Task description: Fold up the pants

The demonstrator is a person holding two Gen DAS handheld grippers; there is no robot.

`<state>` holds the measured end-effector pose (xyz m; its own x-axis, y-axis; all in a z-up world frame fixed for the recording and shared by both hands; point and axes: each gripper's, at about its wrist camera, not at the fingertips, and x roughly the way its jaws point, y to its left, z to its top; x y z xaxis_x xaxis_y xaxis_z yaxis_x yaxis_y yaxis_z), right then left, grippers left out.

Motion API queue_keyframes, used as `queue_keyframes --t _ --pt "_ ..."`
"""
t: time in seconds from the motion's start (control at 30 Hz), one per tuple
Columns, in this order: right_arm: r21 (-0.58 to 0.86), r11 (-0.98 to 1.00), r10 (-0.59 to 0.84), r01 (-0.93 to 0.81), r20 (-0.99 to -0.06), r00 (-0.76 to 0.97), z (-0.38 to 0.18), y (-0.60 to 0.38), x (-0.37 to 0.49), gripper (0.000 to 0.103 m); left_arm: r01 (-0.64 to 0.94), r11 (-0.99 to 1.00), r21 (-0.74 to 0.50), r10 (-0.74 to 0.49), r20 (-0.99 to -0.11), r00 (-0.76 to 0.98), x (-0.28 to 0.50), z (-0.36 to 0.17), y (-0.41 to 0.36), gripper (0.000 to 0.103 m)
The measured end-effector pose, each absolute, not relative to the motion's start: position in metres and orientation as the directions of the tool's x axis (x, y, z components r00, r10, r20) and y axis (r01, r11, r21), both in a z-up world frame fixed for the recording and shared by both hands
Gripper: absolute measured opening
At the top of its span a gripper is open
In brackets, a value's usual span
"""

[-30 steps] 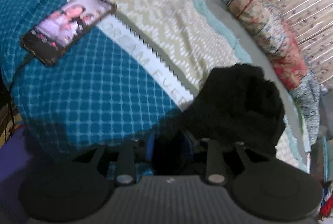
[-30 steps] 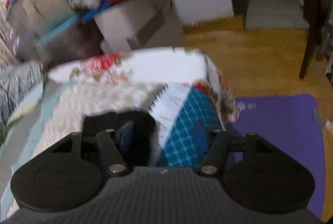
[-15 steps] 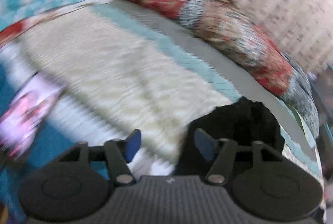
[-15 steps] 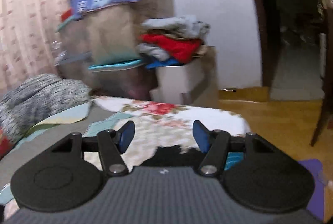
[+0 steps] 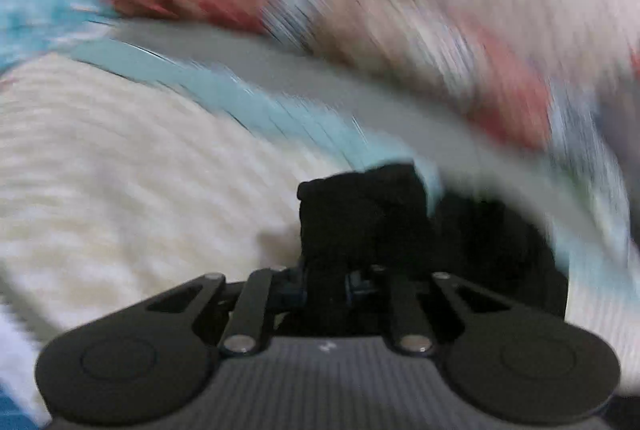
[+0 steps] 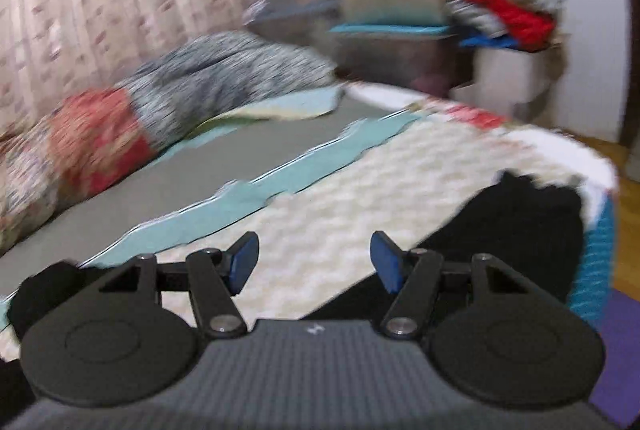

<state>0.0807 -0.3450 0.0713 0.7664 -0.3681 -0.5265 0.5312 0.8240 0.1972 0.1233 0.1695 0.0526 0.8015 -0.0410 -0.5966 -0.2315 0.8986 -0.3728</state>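
Observation:
The black pants [image 5: 384,214] lie bunched on the cream patterned bedspread [image 5: 120,182]. My left gripper [image 5: 326,288] is shut on a fold of the black cloth, which stands up between its blue pads; the view is motion-blurred. In the right wrist view the pants [image 6: 512,242] spread dark over the bed's right corner, and another black part [image 6: 44,286] shows at the lower left. My right gripper [image 6: 314,262] is open and empty above the bedspread [image 6: 360,206], left of the dark cloth.
A red and grey patterned quilt roll [image 6: 132,118] lies along the curtain side of the bed. Boxes with piled clothes [image 6: 500,10] stand past the bed's far end. Wooden floor [image 6: 624,198] and a purple mat [image 6: 616,350] lie to the right.
My left gripper has closed on the black pants and swung right. My right gripper has tilted down towards the bed, still open.

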Motion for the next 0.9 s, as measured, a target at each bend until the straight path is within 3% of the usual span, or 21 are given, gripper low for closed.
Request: queue_keyframes --t 0.1,0.27,0.47,0.57,0.67,0.77,0.8,0.83,0.87,0.9 --pt "0.194 0.856 -0.320 0.479 -0.528 0.787 0.071 -0.329 0.101 0.064 -0.341 0.767 -0.543 0.006 -0.525 0.851 0.081 0.057 0.220 0.014" --pt "0.211 0.910 -0.174 0.356 -0.584 0.793 0.058 -0.295 0.151 0.064 -0.373 0.836 -0.402 0.013 -0.665 0.746 0.079 0.002 0.205 0.023" --pt "0.342 0.917 0.082 0.203 -0.662 0.745 0.044 -0.269 0.256 0.074 -0.351 0.864 -0.362 0.067 -0.609 0.791 0.064 -0.010 0.194 0.024" --pt "0.487 0.849 0.217 0.204 -0.674 0.706 0.028 -0.265 0.308 0.085 -0.350 0.866 -0.358 0.074 -0.601 0.796 0.066 -0.011 0.192 0.024" --pt "0.603 0.749 0.334 0.275 -0.703 0.628 0.002 -0.252 0.346 0.087 -0.351 0.863 -0.363 0.076 -0.593 0.801 0.069 -0.011 0.192 0.025" --pt "0.585 0.761 0.388 0.280 -0.756 0.527 -0.017 -0.218 0.365 0.086 -0.347 0.860 -0.373 0.071 -0.587 0.807 0.070 -0.013 0.195 0.025" --pt "0.532 0.810 0.350 0.247 -0.777 0.523 -0.013 -0.202 0.366 0.082 -0.347 0.860 -0.373 0.071 -0.586 0.807 0.070 -0.013 0.196 0.025" --pt "0.483 0.853 0.320 0.198 -0.784 0.532 -0.007 -0.188 0.366 0.052 -0.347 0.861 -0.373 0.072 -0.585 0.808 0.071 -0.013 0.196 0.025" --pt "0.449 0.882 0.313 0.146 -0.787 0.532 0.001 -0.175 0.368 0.038 -0.347 0.861 -0.372 0.073 -0.585 0.808 0.071 -0.013 0.195 0.025" --pt "0.424 0.898 0.297 0.119 -0.782 0.547 0.011 -0.164 0.365 0.034 -0.347 0.861 -0.371 0.073 -0.585 0.807 0.071 -0.013 0.195 0.025"
